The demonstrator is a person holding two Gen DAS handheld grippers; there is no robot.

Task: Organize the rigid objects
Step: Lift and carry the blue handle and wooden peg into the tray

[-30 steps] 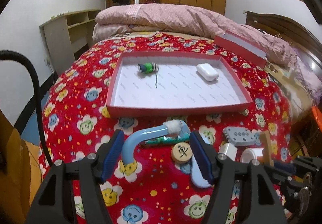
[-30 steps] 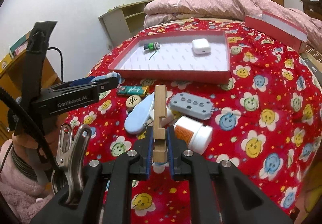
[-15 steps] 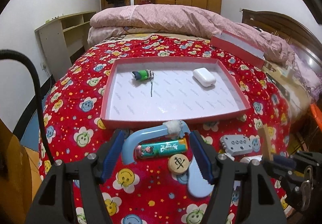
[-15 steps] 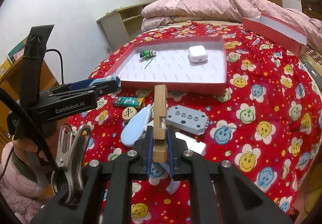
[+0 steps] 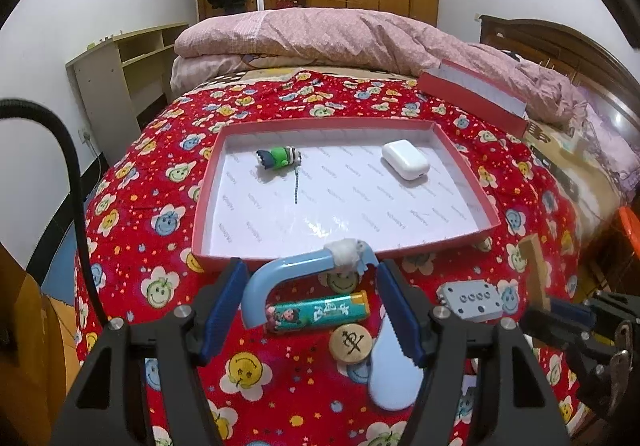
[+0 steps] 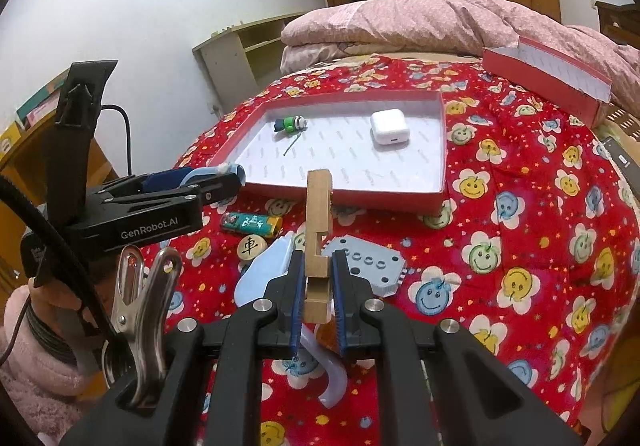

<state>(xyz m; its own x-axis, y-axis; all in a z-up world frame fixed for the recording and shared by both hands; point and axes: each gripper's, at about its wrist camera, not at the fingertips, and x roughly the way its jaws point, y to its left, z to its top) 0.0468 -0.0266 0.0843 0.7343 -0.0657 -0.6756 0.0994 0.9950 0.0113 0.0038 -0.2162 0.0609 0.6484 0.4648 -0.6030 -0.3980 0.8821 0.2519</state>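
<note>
The notched wooden block (image 6: 318, 234) stands upright between the blue pads of our right gripper (image 6: 318, 300), whose jaws are clamped narrow on its lower end; its top reaches up across the near wall of the red tray (image 6: 443, 149). In the left wrist view we see the same block (image 5: 535, 270) at the far right, just past the grey perforated plate (image 5: 472, 300).

Our left gripper (image 5: 310, 310) carries a light-blue curved tube (image 5: 276, 276) with a white wad at one end. The tube spans the gap between the jaws, which stand fairly wide, and it hangs just on the near side of the tray's front wall. We cannot tell for sure how firmly the pads press on it.

Below the grippers, on the red smiley-flower bedspread (image 6: 540, 246), lie a green printed lighter (image 5: 318, 312), a round wooden chess piece (image 5: 352, 340) just near of it, and a pale-blue oval piece (image 5: 394, 378) to the right of that piece.

Inside the tray, on its white lining, we see a small green figure on a chain (image 5: 280, 158) at the far left and a white earbud case (image 5: 405, 159) at the far right, well apart from each other. A second red box (image 5: 476, 93) stands tilted at the far right against the pink quilt (image 5: 340, 37).
</note>
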